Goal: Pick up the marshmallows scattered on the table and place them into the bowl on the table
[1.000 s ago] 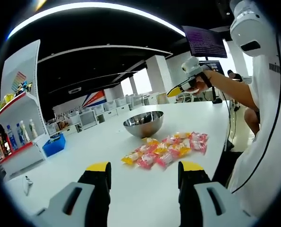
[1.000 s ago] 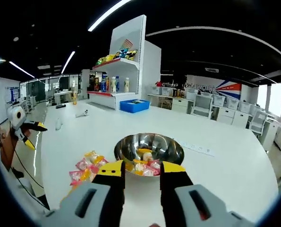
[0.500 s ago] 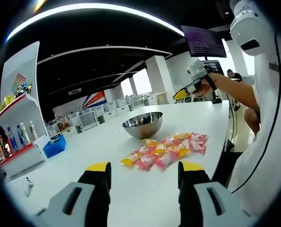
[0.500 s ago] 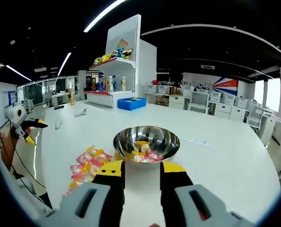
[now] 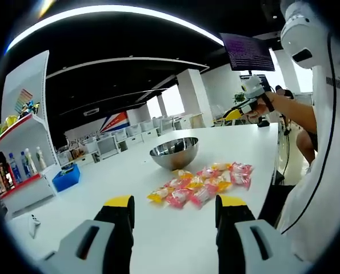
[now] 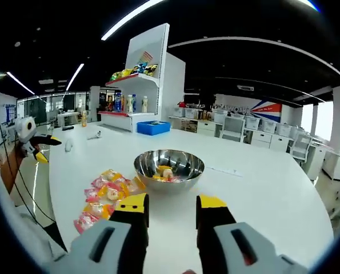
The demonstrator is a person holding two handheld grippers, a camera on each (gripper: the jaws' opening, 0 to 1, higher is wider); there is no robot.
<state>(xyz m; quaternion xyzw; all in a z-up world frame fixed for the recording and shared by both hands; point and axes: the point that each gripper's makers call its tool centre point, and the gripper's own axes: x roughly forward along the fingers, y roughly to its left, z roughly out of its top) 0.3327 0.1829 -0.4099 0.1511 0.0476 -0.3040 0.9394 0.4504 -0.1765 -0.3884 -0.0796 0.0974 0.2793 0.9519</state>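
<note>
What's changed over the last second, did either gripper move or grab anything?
The right gripper has drawn back from the bowl: a second ago its fingers stood at the bowl's near rim, now bare table lies between. In the left gripper view it has swung away to the right. Nothing was grabbed or dropped. The left gripper, the pile of marshmallows and the bowl's contents stayed put.

— What is seen around the large white table (image 6: 284, 200)?
— A tall white shelf unit (image 6: 136, 94) stocked with bottles and snacks is seen upper left in the right gripper view; white desks and chairs (image 6: 261, 130) are lined along bright windows (image 5: 171, 98) under long ceiling light strips (image 5: 112, 10).
</note>
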